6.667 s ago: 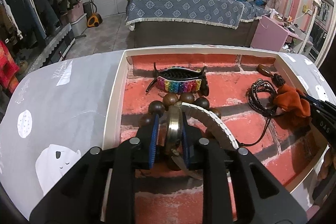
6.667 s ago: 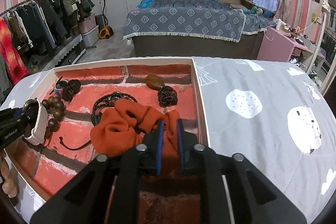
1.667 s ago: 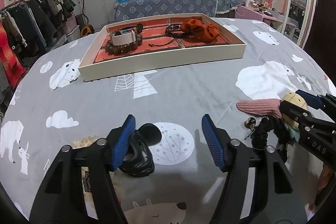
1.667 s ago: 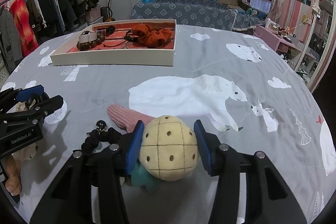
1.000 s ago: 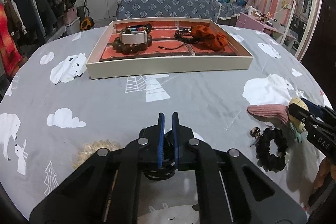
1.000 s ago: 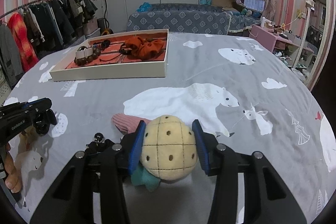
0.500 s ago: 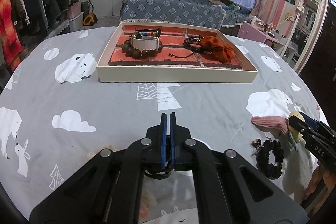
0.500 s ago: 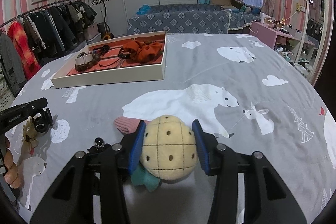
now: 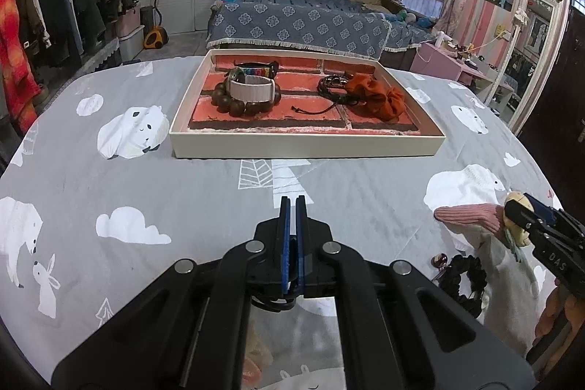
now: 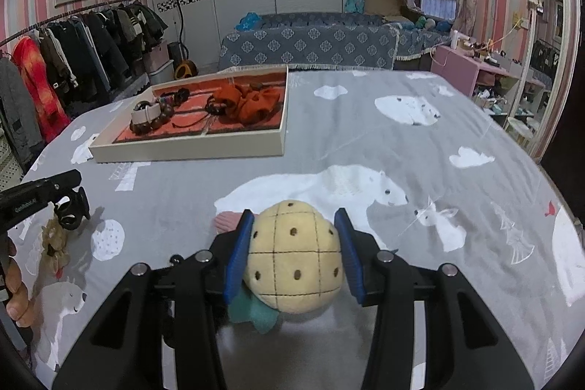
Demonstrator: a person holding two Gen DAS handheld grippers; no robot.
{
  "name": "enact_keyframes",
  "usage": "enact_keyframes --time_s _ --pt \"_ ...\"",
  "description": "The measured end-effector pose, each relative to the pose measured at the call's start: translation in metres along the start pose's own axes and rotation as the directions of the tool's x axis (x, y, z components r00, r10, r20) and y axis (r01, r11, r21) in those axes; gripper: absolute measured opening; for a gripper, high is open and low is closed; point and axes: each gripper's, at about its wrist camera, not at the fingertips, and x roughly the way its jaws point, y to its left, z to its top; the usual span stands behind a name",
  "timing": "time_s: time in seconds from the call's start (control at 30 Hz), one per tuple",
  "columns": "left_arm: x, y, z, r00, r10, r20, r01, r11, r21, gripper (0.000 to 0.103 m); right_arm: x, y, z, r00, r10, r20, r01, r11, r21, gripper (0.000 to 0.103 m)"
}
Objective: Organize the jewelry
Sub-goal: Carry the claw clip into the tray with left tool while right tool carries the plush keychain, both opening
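My left gripper (image 9: 291,203) is shut on a black hair clip (image 9: 274,304), which mostly hides beneath the jaws. From the right wrist view the black hair clip (image 10: 71,211) hangs from the left gripper (image 10: 73,178) a little above the cloth. My right gripper (image 10: 294,222) is shut on a yellow plush ball (image 10: 294,256) with teal leaves and a pink knitted part (image 10: 228,220). The cream tray (image 9: 307,145) with brick-pattern lining lies further back. It holds a wooden bead bracelet (image 9: 234,105), a white band (image 9: 250,87) and an orange scrunchie (image 9: 380,97).
A black scrunchie (image 9: 462,280) and a small metal bell (image 9: 437,259) lie on the grey bear-print cloth near the right gripper (image 9: 519,211). A beige frilly scrunchie (image 10: 55,240) lies under the left gripper. Beyond the table are a clothes rack (image 10: 55,61) and a bed (image 9: 299,21).
Both grippers left the tray. The left gripper stood open around the black clip, closed on it and lifted it off the cloth. The right gripper has kept hold of the plush ball.
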Motion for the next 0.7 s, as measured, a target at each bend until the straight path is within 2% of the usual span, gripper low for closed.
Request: enact_keyframes --time_s 0.2,0.43,0.7 --pt "-0.007 -0.002 0.017 1.0 -0.005 0.025 0.005 1.0 0.015 0.001 -0.01 -0.001 0.019 0.999 -0.016 0.032 0.016 1.0 -0.005 0.045" --pt "-0.018 0.001 0.053 0.998 -0.015 0.068 0.014 1.0 0.014 0.001 -0.021 0.004 0.059 0.995 -0.02 0.1 0.02 1.0 -0.002 0.045" --pt "-0.005 0.008 0.1 0.993 -0.009 0.116 0.006 1.0 0.028 0.001 0.004 0.032 0.107 0.993 -0.019 0.118 0.024 0.999 -0.042 0.045"
